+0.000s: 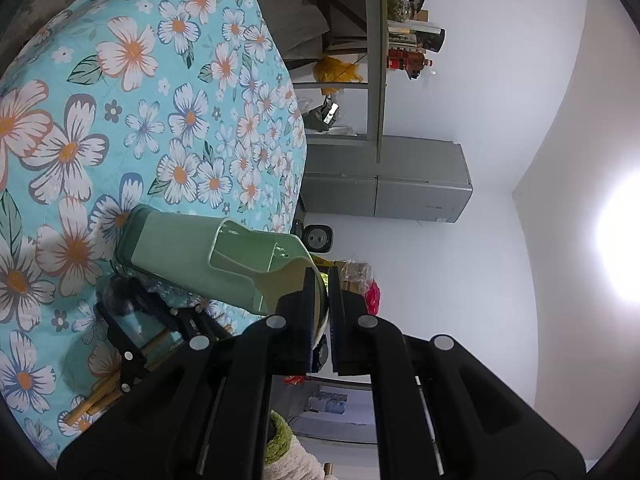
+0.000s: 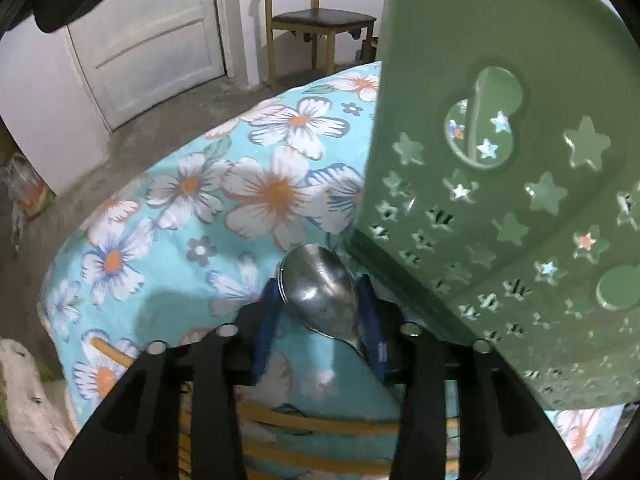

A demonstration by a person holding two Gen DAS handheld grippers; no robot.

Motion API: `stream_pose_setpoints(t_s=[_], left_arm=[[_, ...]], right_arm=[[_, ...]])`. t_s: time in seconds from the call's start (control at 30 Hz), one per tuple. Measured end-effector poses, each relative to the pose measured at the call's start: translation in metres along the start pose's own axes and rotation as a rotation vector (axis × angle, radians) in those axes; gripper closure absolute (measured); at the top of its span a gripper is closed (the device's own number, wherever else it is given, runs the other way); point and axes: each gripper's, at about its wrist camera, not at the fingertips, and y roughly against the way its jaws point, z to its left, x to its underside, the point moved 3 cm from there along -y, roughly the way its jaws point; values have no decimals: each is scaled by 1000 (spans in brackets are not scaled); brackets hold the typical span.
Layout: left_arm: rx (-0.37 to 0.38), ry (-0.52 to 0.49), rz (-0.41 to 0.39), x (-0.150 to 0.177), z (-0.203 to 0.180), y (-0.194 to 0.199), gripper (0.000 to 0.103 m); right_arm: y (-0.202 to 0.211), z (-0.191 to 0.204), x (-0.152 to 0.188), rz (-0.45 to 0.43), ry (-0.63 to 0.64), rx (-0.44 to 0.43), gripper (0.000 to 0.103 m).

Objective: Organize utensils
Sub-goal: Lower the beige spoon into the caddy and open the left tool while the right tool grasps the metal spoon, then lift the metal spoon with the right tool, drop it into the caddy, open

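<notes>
In the left wrist view, the left gripper (image 1: 320, 312) is closed on the rim of a green utensil holder (image 1: 208, 256), which is tilted over the floral tablecloth (image 1: 132, 92). Wooden chopsticks (image 1: 104, 392) lie on the cloth at the near left.

In the right wrist view, the right gripper (image 2: 320, 312) has a metal spoon (image 2: 318, 290) between its blue pads (image 2: 266, 328), just beside the star-pierced holder (image 2: 500, 208) on the right. Its pads seem to press the bowl of the spoon.

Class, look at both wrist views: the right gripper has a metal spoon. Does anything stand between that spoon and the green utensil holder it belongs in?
Nothing visible does. The spoon sits between the right gripper fingers, close beside the green holder. The left gripper pinches the holder's rim, tilted, its open top unobstructed.
</notes>
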Motion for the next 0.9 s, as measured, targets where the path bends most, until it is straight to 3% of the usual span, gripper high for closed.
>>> stream_pose_setpoints(t_s=[0.5, 0.7, 0.9], left_arm=[[-30, -3, -17, 1, -3, 0, 97], [-39, -56, -26, 6, -17, -3, 71], [-66, -136, -61, 10, -31, -1, 67]], right_arm=[[69, -20, 23, -157, -145, -9, 67], [108, -42, 35, -258, -253, -46, 67], [141, -66, 46, -359, -353, -64, 67]])
